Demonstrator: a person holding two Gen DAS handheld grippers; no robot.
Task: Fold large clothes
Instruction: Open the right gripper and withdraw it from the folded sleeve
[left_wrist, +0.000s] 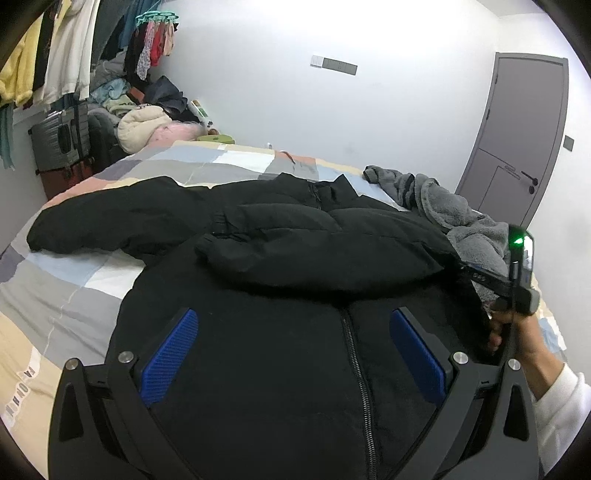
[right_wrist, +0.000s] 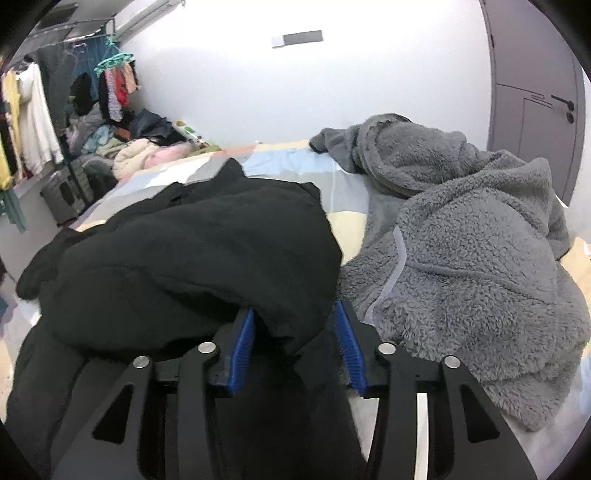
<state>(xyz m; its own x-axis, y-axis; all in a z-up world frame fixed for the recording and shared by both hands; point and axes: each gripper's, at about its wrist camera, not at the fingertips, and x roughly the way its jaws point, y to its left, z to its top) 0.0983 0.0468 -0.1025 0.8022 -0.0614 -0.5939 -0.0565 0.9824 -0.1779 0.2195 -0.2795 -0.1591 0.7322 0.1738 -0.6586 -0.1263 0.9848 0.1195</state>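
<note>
A black puffer jacket lies front up on the patchwork bed, zipper toward me, its right sleeve folded across the chest and its left sleeve stretched out to the left. My left gripper is open and empty, hovering above the jacket's lower front. My right gripper has its blue pads closed part-way around a thick fold of the black jacket at its right edge. The right gripper's body also shows in the left wrist view.
A grey fleece robe lies crumpled on the bed right beside the jacket. A pile of clothes and a suitcase stand at the far left under hanging garments. A grey door is at the right.
</note>
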